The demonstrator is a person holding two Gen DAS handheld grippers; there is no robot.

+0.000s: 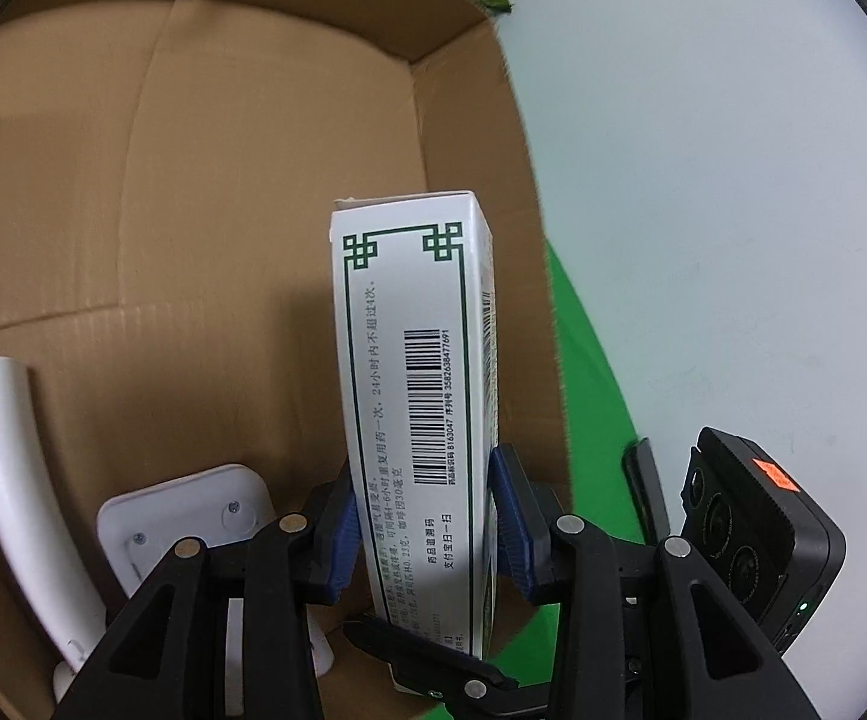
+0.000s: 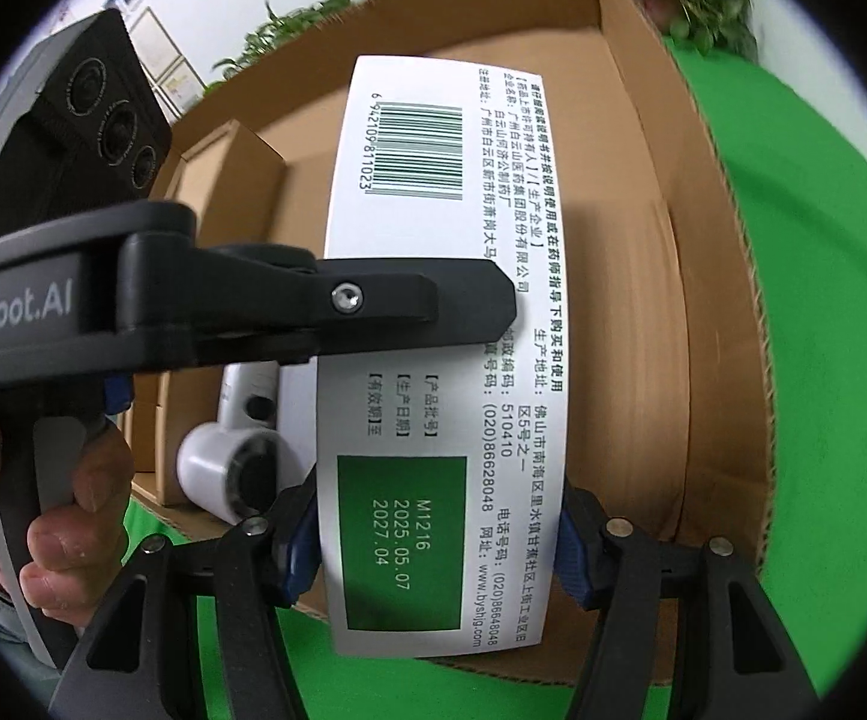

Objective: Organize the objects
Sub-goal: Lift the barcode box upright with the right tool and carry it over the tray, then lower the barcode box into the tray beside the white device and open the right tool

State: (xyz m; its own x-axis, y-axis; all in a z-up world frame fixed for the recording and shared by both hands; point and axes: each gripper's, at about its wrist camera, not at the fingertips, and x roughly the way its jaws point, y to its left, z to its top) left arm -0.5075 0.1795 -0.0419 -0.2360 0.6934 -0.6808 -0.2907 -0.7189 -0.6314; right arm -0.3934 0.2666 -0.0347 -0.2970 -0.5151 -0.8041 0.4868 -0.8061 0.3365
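Two grippers, left gripper (image 1: 427,534) and right gripper (image 2: 439,546), each clamp the same white medicine box (image 2: 445,330) at frame centre above the cardboard box (image 1: 193,180); uneven release could twist or drop it.

The left claw (image 1: 427,531) grips a white medicine box (image 1: 415,396) by its sides — over an open cardboard box (image 1: 193,180) holding white plastic items (image 1: 7,480).

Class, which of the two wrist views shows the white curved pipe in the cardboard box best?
The left wrist view: the white curved pipe shows its whole bend. The right wrist view shows only its open end, behind the medicine box.
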